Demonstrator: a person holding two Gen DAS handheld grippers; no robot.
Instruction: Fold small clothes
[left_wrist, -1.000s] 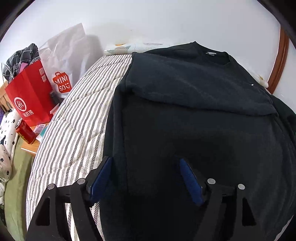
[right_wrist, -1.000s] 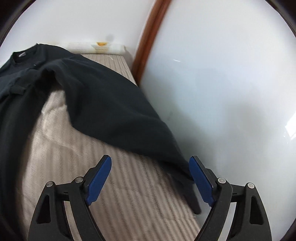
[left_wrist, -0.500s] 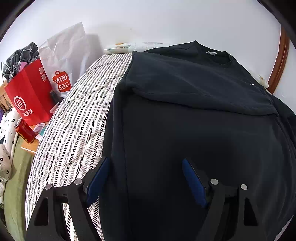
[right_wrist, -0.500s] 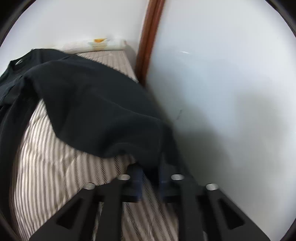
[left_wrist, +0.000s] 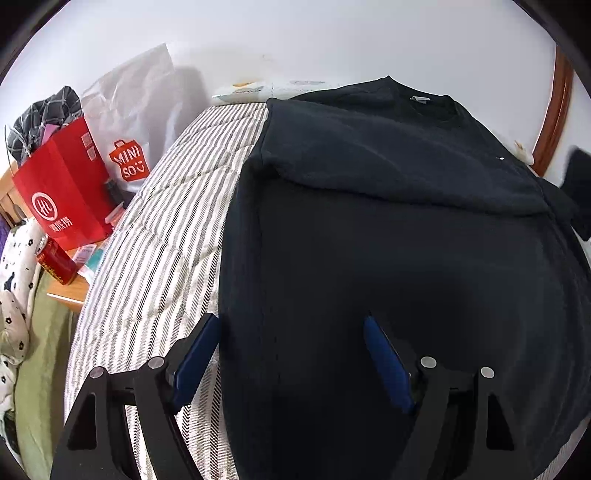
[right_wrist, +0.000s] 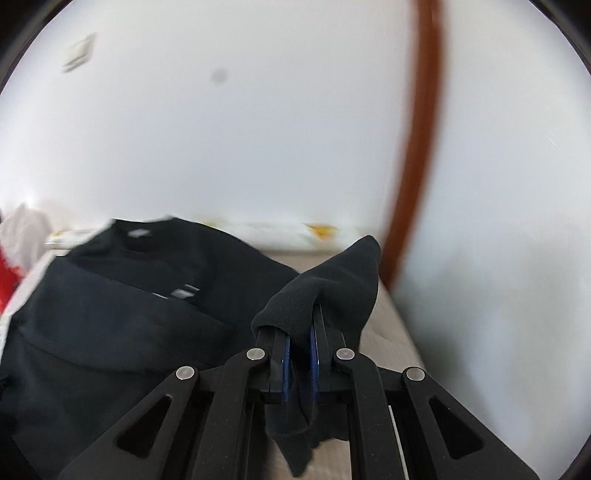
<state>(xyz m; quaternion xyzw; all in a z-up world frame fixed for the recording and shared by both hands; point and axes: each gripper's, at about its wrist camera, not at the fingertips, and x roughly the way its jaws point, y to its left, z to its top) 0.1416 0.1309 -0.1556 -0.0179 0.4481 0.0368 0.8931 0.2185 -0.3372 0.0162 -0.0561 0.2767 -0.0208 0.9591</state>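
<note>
A black sweatshirt (left_wrist: 388, 236) lies spread on a striped bed (left_wrist: 166, 236), collar toward the wall, its left sleeve folded across the chest. My left gripper (left_wrist: 290, 325) hovers open over the sweatshirt's lower left edge; its left pad is at the hem side and its right pad over the body. In the right wrist view the right gripper (right_wrist: 299, 332) is shut on the cuff of the right sleeve (right_wrist: 332, 280), lifted off the bed. The sleeve drapes over and below the pads. The raised sleeve also shows at the left wrist view's right edge as dark cloth (left_wrist: 580, 177).
White wall behind the bed, with a brown door frame (right_wrist: 417, 166) at right. A red paper bag (left_wrist: 62, 192), a white Miniso bag (left_wrist: 129, 122) and a red can (left_wrist: 55, 262) stand on a small table left of the bed. A white pack (left_wrist: 251, 88) lies at the bed's head.
The right gripper shut on the sleeve cuff at the bed's right side, then rose and swung toward the sweatshirt, tilting up. The left gripper stayed in place, jaws a little wider.
</note>
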